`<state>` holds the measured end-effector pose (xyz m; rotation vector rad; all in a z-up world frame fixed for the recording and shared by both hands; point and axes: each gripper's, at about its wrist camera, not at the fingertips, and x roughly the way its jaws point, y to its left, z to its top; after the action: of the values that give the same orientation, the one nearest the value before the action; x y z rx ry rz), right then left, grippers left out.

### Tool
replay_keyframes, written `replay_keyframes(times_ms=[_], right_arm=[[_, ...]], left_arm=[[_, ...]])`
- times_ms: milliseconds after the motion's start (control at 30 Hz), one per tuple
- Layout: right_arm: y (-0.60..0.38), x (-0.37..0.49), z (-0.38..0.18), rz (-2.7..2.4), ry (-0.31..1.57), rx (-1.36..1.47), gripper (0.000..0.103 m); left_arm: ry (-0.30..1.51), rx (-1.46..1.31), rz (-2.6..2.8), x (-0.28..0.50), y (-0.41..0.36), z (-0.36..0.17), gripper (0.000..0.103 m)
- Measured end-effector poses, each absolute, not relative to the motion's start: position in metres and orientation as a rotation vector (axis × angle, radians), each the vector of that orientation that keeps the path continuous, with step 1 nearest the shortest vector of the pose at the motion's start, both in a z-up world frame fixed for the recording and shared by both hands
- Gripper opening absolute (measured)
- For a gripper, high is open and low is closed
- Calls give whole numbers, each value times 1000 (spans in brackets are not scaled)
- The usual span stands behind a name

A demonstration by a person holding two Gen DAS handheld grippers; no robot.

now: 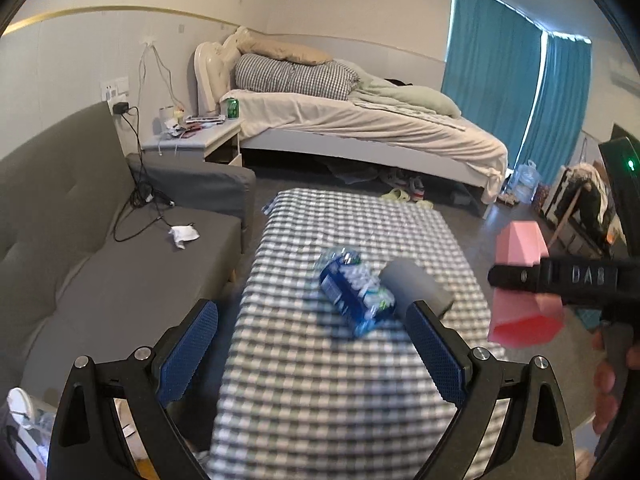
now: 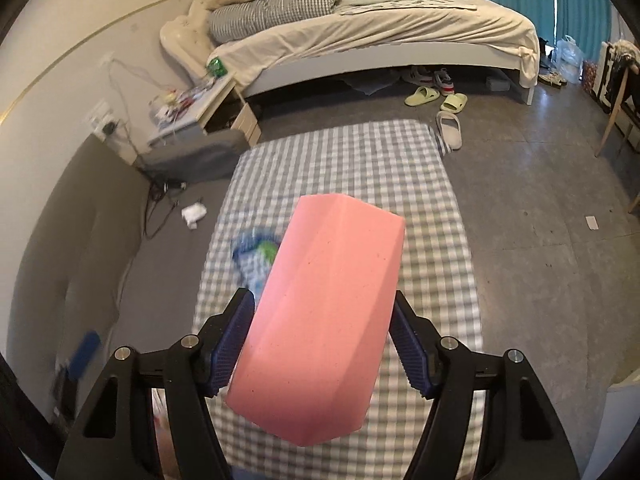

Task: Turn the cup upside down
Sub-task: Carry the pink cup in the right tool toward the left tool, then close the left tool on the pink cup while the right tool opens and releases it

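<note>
A pink faceted cup [image 2: 320, 312] is held between the blue pads of my right gripper [image 2: 324, 344], lifted above the checked table [image 2: 432, 216] and tilted, its far end pointing away from me. In the left wrist view the same cup [image 1: 520, 248] hangs at the right, clamped by the black right gripper [image 1: 516, 276], its opening toward the lower side. My left gripper [image 1: 316, 348] is open and empty, low over the near end of the checked table [image 1: 320, 400].
A blue plastic packet [image 1: 352, 288] and a grey cylinder [image 1: 416, 284] lie on the table, the packet also in the right wrist view [image 2: 256, 256]. A grey sofa [image 1: 100, 272] stands left, a bed [image 1: 360, 120] behind, slippers [image 2: 448, 124] on the floor.
</note>
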<state>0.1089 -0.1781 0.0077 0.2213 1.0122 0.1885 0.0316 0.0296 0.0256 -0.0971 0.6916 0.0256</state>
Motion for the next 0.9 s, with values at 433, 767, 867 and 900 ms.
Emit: replay_keyframes(times_ms=[433, 767, 867, 900], right_arm=[[-150, 40, -109, 195, 1168, 159, 67], [-153, 34, -140, 238, 1123, 116, 67], [-154, 30, -139, 263, 1095, 104, 67], [-154, 30, -139, 276, 1092, 105, 68]], left_arm=[[841, -115, 94, -16, 55, -48, 98], [873, -95, 108, -6, 45, -65, 98], [894, -89, 97, -3, 36, -70, 98], [900, -84, 99, -2, 34, -72, 98]])
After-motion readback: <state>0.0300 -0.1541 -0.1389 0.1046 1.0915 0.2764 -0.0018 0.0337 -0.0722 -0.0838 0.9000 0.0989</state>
